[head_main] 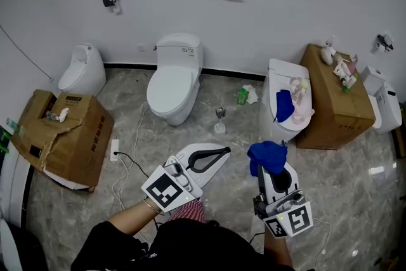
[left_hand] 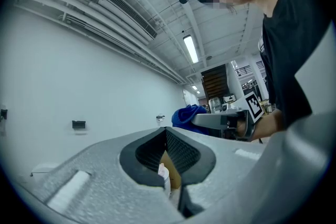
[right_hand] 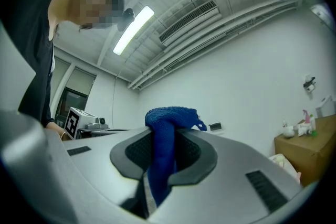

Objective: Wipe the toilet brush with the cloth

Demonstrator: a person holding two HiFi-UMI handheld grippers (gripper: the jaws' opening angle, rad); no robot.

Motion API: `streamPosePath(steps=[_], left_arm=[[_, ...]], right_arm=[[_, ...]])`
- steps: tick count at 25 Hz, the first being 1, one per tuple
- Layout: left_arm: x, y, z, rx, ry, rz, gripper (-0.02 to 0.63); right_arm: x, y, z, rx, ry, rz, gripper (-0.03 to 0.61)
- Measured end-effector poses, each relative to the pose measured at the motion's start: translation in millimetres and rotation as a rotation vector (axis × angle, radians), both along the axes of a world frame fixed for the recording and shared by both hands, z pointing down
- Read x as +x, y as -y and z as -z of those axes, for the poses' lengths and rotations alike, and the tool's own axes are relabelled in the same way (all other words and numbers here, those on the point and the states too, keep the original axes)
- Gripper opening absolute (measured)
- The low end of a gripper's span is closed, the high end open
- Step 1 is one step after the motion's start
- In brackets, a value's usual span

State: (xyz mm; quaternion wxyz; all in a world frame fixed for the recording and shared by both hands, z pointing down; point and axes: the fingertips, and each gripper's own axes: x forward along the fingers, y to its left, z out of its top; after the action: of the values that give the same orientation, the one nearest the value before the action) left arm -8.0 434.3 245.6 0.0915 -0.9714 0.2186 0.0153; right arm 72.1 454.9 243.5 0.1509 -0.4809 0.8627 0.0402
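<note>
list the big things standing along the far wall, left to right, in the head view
small white toilet → white toilet with closed lid → third toilet → tall cardboard box → white fixture

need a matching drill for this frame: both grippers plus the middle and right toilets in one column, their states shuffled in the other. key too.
Things:
1. left gripper
2. right gripper
3. middle toilet
4. right toilet

States:
A. a spare cloth, also blue, lies on top
B. shut, nothing between the jaws
C. lid down, nothing on it
D. shut on the blue cloth

Pairs: 1-B, 2-D, 3-C, 4-A
</note>
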Motion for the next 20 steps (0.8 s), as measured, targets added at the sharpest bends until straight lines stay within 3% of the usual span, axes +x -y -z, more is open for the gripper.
streamPosePath(steps=[20], left_arm=[[-16,86,3,-0.012,-0.018,-0.101,0.002]], right_arm=[[-25,76,2,-0.026,-0.024,-0.074,0.074]])
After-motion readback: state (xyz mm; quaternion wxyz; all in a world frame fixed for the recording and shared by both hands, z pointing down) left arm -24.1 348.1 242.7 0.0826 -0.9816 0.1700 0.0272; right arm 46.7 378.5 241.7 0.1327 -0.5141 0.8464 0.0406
